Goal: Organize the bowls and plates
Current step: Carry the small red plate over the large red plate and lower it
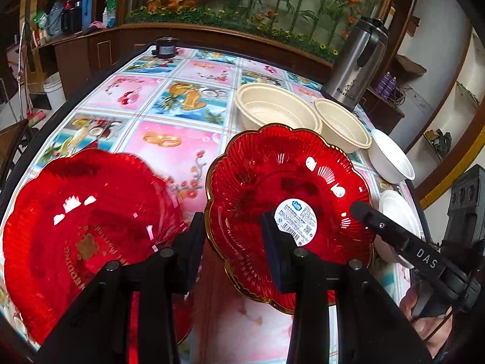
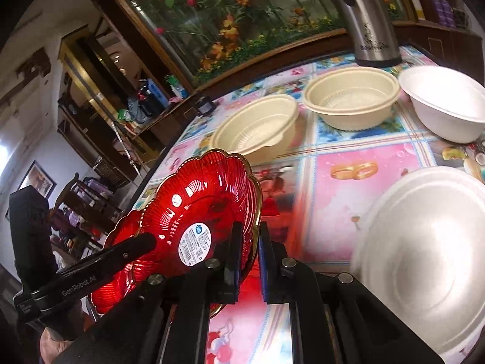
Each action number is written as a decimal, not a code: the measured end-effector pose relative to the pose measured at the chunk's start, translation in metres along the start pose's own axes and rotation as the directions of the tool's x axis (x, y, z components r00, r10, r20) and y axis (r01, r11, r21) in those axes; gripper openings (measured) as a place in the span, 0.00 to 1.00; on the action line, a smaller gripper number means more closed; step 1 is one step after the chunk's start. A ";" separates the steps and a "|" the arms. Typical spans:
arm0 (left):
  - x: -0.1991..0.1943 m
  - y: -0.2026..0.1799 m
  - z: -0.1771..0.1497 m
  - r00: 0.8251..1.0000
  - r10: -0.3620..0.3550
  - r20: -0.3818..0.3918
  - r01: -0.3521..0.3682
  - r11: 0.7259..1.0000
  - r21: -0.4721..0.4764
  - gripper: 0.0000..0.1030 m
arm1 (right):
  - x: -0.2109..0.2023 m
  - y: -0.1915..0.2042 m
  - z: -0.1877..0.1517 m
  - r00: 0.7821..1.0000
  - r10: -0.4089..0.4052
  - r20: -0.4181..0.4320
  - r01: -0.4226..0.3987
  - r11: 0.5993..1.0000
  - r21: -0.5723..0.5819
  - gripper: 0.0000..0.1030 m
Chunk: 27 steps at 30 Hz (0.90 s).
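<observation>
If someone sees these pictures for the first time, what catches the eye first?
The glossy red plate with a gold rim, tilted above the table in the right gripper, stands out first. A second red plate lies left of it on the bright flowered tablecloth, with pale bowls behind.

"DAS", "GenRobot.AI" on grippers; "WEDDING" on plate (image 1: 75,236)

the left wrist view rides on the left gripper (image 1: 232,248), close above the table (image 1: 169,151), angled steeply down and facing the planter wall (image 1: 242,6). the right wrist view sits on the right gripper (image 2: 250,261), equally close, tilted less steeply and rolled, facing the same wall from further right. both share the labelled red plate (image 1: 288,188), the two cream bowls (image 1: 275,109) and the steel flask (image 1: 357,60); each sees the other gripper.
</observation>
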<state>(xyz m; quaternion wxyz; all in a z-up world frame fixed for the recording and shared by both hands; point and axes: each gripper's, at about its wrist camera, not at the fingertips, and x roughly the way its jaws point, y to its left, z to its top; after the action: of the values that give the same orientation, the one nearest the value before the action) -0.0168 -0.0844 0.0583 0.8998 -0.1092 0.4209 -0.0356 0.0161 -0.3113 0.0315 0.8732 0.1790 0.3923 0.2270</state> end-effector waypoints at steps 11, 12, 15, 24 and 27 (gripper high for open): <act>-0.037 0.038 -0.012 0.998 0.020 0.055 -0.018 0.998 -0.054 0.34 | 0.000 0.044 -0.006 0.999 0.042 0.004 -0.042 0.997 -0.067 0.09; -0.042 0.044 -0.013 0.998 0.029 0.064 -0.025 0.997 -0.067 0.34 | 0.002 0.050 -0.006 0.999 0.050 -0.001 -0.050 0.996 -0.073 0.09; -0.053 0.062 -0.016 0.995 0.053 0.084 -0.044 0.994 -0.098 0.34 | 0.010 0.072 -0.005 0.997 0.077 -0.015 -0.078 0.991 -0.104 0.09; -0.066 0.120 -0.032 0.990 0.107 0.092 -0.086 0.974 -0.209 0.34 | 0.045 0.130 -0.017 0.988 0.124 -0.088 -0.138 0.974 -0.181 0.09; -0.066 0.135 -0.037 0.989 0.117 0.087 -0.094 0.966 -0.240 0.34 | 0.056 0.145 -0.024 0.987 0.120 -0.109 -0.140 0.969 -0.205 0.09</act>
<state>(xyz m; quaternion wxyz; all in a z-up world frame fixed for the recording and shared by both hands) -0.0914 0.0508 0.0538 0.9011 -0.1941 0.3816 0.0680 -0.0066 -0.1571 0.0538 0.8507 0.0990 0.3947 0.3328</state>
